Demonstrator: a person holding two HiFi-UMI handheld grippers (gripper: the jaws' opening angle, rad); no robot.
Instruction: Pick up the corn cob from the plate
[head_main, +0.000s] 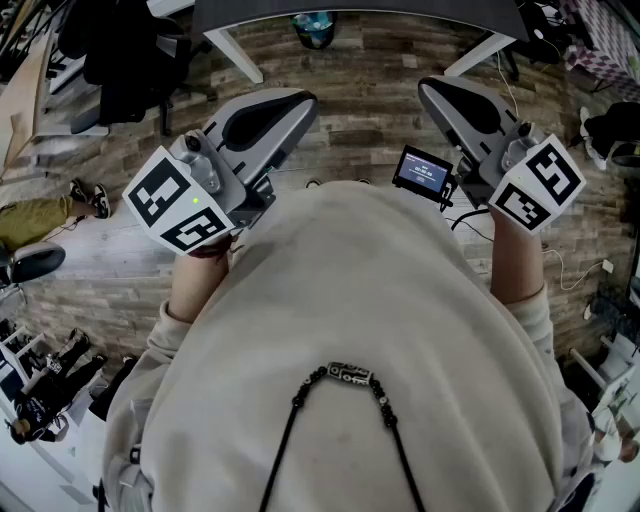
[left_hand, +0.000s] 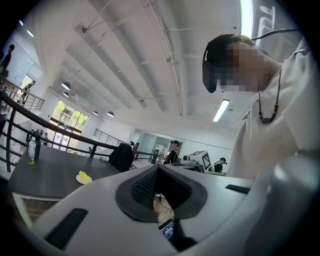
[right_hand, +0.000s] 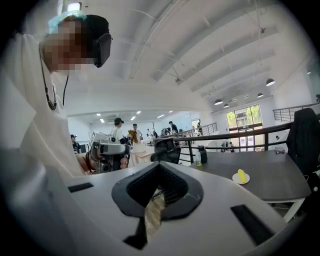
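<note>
Counting up: two grippers, one cob, one plate, one dark table. Left gripper (left_hand: 159, 169) is clenched, its jaws meeting at the tip with nothing between them. Right gripper (right_hand: 160, 165) is clenched the same way and is also empty. In the head view both are held up just in front of the person's pale top (head_main: 350, 320), side by side and well apart. Their jaws aim away from the body over a wood-plank floor (head_main: 380, 120), and each has one marker cube at the hand end.

Cob (right_hand: 242, 175) lies flat on the small white plate (right_hand: 236, 179), which sits on the table (right_hand: 272, 182), far beyond both sets of jaws. In the right gripper view it shows right of the jaws. There its long axis runs nearly straight up the picture, the top leaning slightly left. In the left gripper view it shows left of the jaws, and the axis slants from upper left to lower right. It is too small to tell which end is the tip.
</note>
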